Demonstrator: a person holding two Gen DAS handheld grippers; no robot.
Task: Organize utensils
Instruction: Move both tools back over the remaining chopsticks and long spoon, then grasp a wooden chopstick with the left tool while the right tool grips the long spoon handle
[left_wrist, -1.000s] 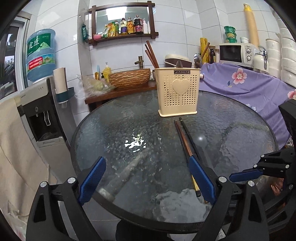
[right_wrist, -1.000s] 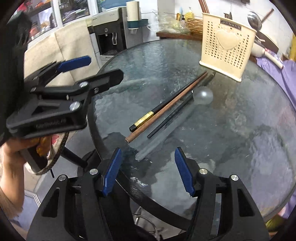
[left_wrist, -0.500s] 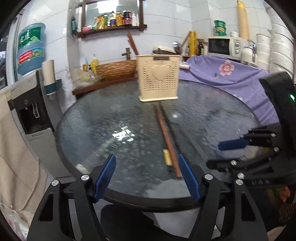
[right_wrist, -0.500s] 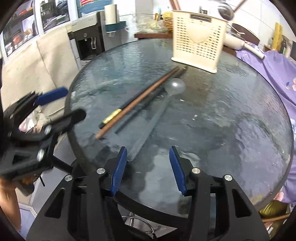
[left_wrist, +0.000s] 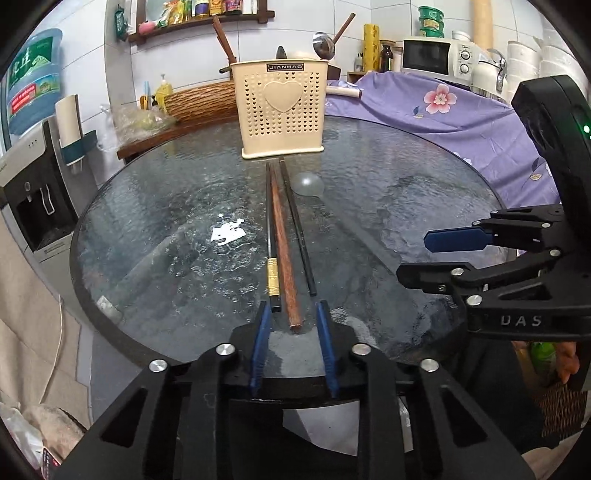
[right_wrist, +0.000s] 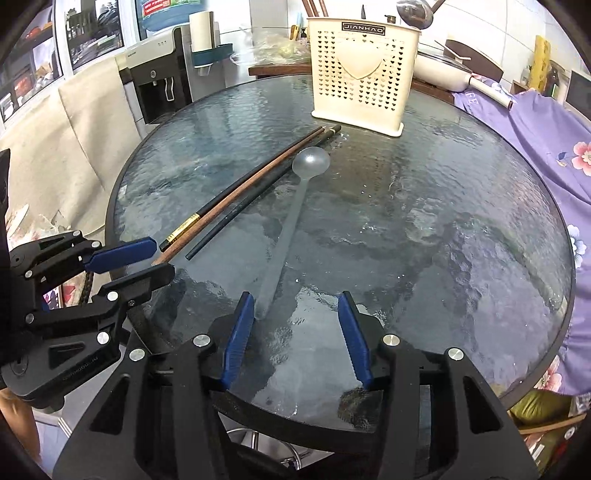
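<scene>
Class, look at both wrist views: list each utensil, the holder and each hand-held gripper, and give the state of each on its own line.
Brown chopstick: flat on the glass table, near end between the closing pads.
Gold-banded black chopstick: flat, beside it.
Plain black chopstick: flat, alongside.
Clear spoon: flat, bowl toward the holder.
Cream holder: upright.
Left hand-held gripper: closing, not yet gripping.
Right hand-held gripper: open, at the spoon's handle end.

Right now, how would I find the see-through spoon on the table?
Start at the round dark glass table and the cream plastic utensil basket with a heart. In front of it lie three dark chopsticks; right beside them is the frosted clear plastic spoon, the only pale, round-bowled utensil.
</scene>
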